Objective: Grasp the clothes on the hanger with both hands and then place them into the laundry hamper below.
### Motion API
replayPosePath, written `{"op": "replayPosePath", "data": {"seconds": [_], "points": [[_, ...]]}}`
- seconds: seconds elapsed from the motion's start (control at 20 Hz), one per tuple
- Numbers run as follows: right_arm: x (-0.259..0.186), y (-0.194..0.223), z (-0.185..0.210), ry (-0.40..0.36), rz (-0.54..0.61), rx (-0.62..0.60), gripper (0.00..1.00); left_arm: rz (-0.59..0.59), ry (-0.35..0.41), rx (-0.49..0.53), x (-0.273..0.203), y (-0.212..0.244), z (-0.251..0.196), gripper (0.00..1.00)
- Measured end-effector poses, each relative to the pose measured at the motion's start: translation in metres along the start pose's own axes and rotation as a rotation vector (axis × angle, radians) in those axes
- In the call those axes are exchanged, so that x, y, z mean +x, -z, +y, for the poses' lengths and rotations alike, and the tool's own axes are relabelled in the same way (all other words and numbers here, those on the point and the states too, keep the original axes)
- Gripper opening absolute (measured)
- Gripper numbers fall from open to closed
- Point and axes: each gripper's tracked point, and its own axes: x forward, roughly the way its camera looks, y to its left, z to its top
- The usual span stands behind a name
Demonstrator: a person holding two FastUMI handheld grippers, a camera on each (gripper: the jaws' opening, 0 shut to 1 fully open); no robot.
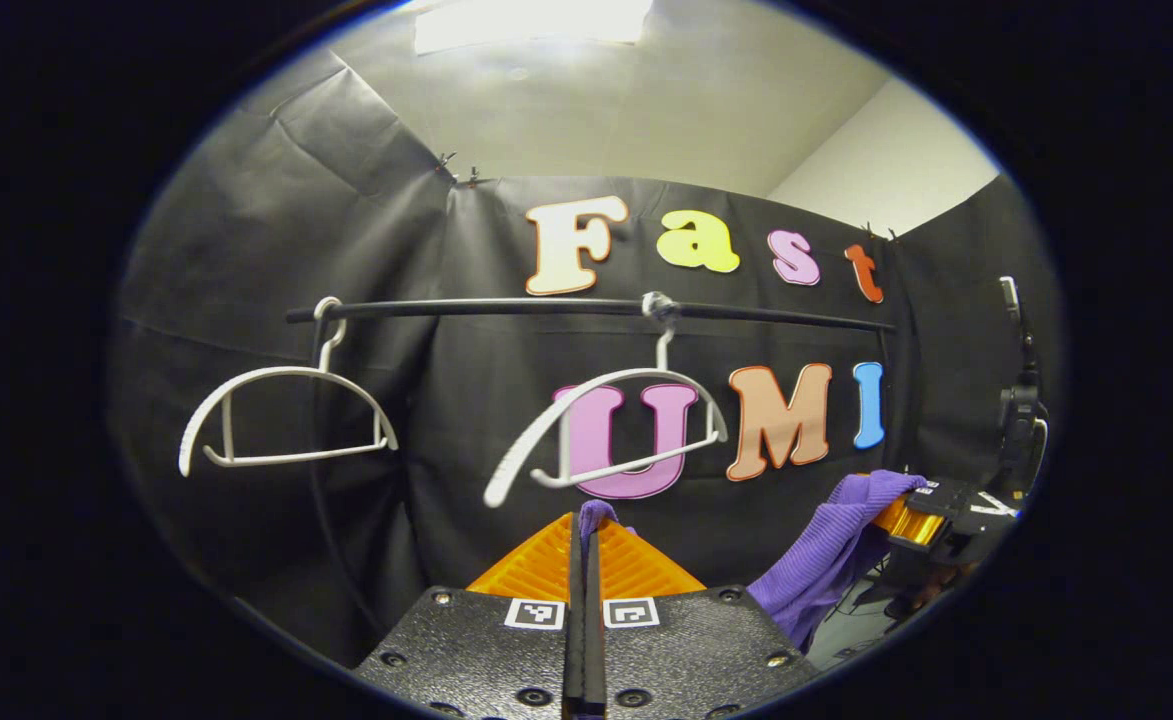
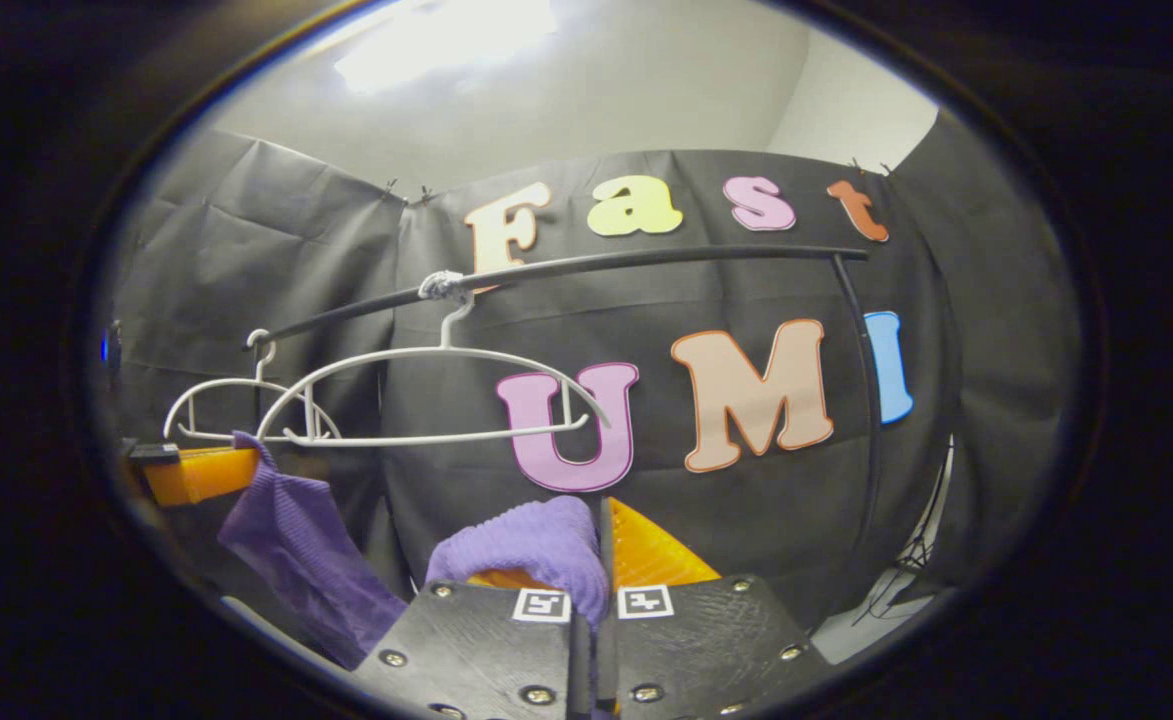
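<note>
Left gripper jaws: the left gripper [image 1: 586, 535], with ribbed orange fingers [image 1: 536, 570] on a black textured body, is clenched, its fingers pressed together on a small fold of the purple knitted garment [image 1: 596, 515] that pokes up at the fingertips.

Right gripper jaws: the right gripper [image 2: 601, 545] is clenched too, nipping the same purple cloth [image 2: 536, 550], which bunches over its left finger and hides it; the right orange finger [image 2: 651, 560] is bare.

Garment: in the left gripper view it drapes down to the right of the jaws, running to the other gripper [image 1: 921, 520], which it touches. In the right gripper view it hangs to the left of the jaws from the other gripper's orange finger [image 2: 196, 472].

Hangers: two white plastic hangers, both bare. In the left gripper view one [image 1: 281, 415] hangs up and left of the jaws, the other [image 1: 606, 425] straight above them, tilted down at its left end.

Rail: one black horizontal bar [image 1: 586, 308] carries both hooks; its upright post [image 2: 861, 370] stands to the right of the right jaws.

Open room: black cloth wall [image 1: 466, 420] behind the rail; open space between the jaws and the hangers.
</note>
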Motion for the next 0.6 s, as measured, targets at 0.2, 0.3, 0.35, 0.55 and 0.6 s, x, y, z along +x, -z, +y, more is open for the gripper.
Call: {"op": "replayPosePath", "data": {"seconds": [0.2,0.3,0.35,0.55,0.6], "points": [[-0.014,-0.003,0.003,-0.016,0.0,0.038,0.03,-0.001,0.044,0.004,0.013,0.0,-0.038,0.0],[-0.015,-0.005,0.008,-0.025,-0.005,0.039,0.03,-0.002,0.071,0.005,0.017,0.003,-0.053,0.0],[-0.017,-0.007,0.012,-0.039,-0.014,0.049,0.03,-0.003,0.079,0.003,0.019,0.004,-0.06,0.0],[-0.021,-0.014,0.017,-0.046,-0.075,0.089,0.0,-0.042,0.104,0.026,0.023,0.006,-0.073,0.0],[-0.02,-0.013,0.018,-0.043,-0.081,0.09,0.02,-0.058,0.101,0.04,0.025,0.006,-0.074,0.0]]}}
